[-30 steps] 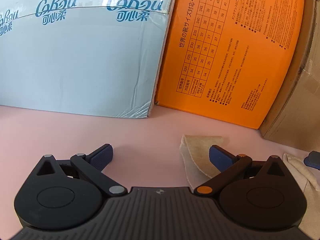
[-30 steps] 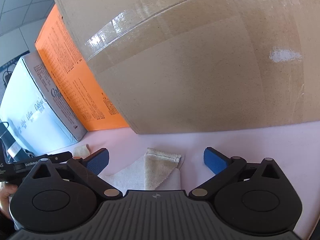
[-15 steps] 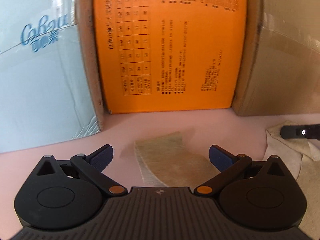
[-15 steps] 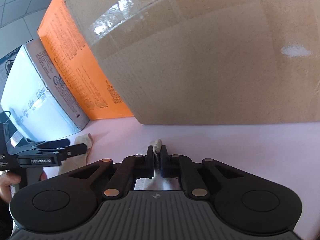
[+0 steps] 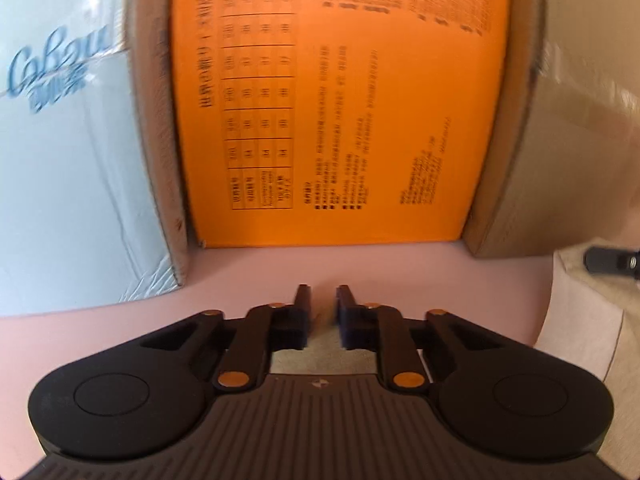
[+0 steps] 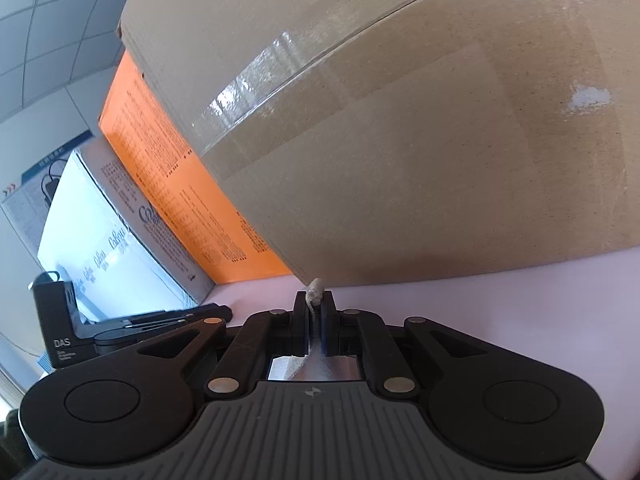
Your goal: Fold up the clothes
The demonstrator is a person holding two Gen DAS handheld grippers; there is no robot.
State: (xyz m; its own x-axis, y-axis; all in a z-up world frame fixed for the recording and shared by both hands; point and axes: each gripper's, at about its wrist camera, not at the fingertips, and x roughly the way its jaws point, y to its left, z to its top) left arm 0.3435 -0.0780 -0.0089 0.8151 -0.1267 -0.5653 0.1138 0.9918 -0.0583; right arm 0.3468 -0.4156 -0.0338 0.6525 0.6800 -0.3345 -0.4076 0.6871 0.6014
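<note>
A beige garment (image 5: 580, 328) lies on the pink table (image 5: 384, 268). In the left wrist view my left gripper (image 5: 322, 300) has its jaws nearly together, a narrow gap between them, over a cloth corner (image 5: 324, 356) that shows under the fingers; a grip on it cannot be made out. In the right wrist view my right gripper (image 6: 314, 304) is shut on a bunched cloth edge (image 6: 314, 294) that sticks up between the pads. The left gripper (image 6: 160, 320) shows at the left of the right wrist view, and the right gripper's tip (image 5: 612, 262) shows at the left wrist view's right edge.
Three boxes stand along the table's far side: a pale blue one (image 5: 72, 184), an orange one (image 5: 340, 112) and a brown cardboard one (image 6: 420, 140). They stand close in front of both grippers.
My left gripper moved forward over the cloth corner and its jaws closed from wide open to nearly together. My right gripper, which shut on the cloth edge earlier, stays shut.
</note>
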